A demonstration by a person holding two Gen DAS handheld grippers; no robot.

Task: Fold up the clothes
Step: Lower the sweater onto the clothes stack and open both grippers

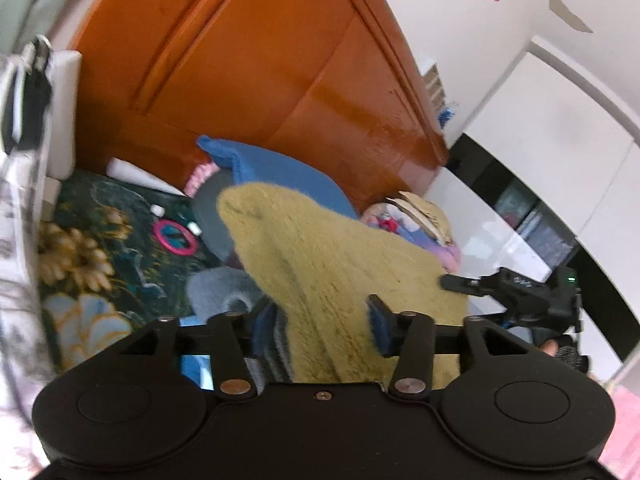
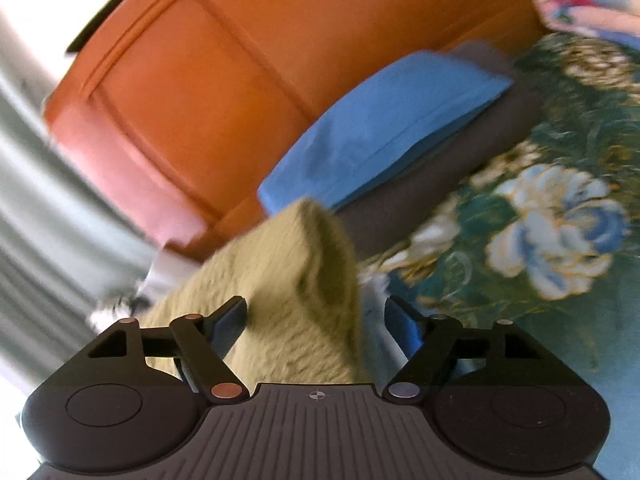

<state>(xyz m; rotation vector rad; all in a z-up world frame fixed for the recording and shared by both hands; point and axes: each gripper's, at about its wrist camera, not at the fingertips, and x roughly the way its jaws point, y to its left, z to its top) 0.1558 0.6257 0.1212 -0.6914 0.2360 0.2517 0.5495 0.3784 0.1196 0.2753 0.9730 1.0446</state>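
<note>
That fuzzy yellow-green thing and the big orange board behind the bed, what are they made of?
The yellow-green garment looks like plush fleece or a shaggy knit: short matted fibres, soft folds, no sheen. The orange headboard looks like varnished wood: glossy reflections and raised panel mouldings, though a laminate is possible.

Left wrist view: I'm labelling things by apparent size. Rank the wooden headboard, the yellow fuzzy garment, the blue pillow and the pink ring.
1. wooden headboard
2. yellow fuzzy garment, though nearness inflates it
3. blue pillow, partly hidden
4. pink ring
</note>
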